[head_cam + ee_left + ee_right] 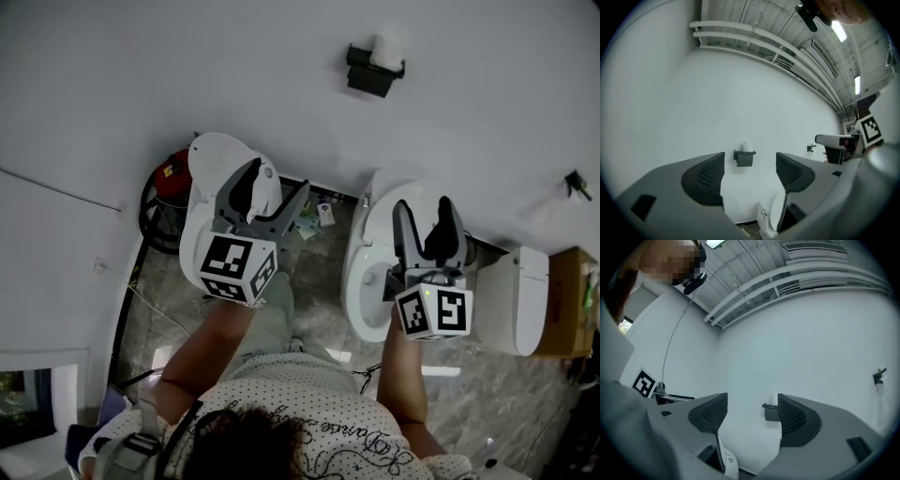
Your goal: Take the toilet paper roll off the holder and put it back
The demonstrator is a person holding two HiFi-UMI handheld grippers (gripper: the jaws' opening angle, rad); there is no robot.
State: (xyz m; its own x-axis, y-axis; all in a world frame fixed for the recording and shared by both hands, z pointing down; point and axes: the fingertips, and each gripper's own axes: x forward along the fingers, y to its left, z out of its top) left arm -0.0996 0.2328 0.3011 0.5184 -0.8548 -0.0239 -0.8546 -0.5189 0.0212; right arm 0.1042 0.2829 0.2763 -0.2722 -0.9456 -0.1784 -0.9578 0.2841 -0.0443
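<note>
1. While the roll (pixel 386 45) sits in the black holder (pixel 373 77) on the wall (pixel 187 56), its top showing above it, nothing of the task looks done. Lifting it off and putting it back both remain.
2. Both claws are well apart from the holder. I judge this to be the approach, with the reach to the wall not yet made.
3. The left claw (pixel 272 192) has its jaws spread with nothing between them. In the left gripper view the distant holder and roll sit framed in the gap.
4. The right claw (pixel 425 211) is also spread and empty. In the right gripper view the holder shows beside the right jaw, partly hidden behind it.
5. Both forearms reach forward side by side, and the claws point roughly level at the wall. The right claw hangs above the toilet (pixel 367 281), and the left one is beside it.
</note>
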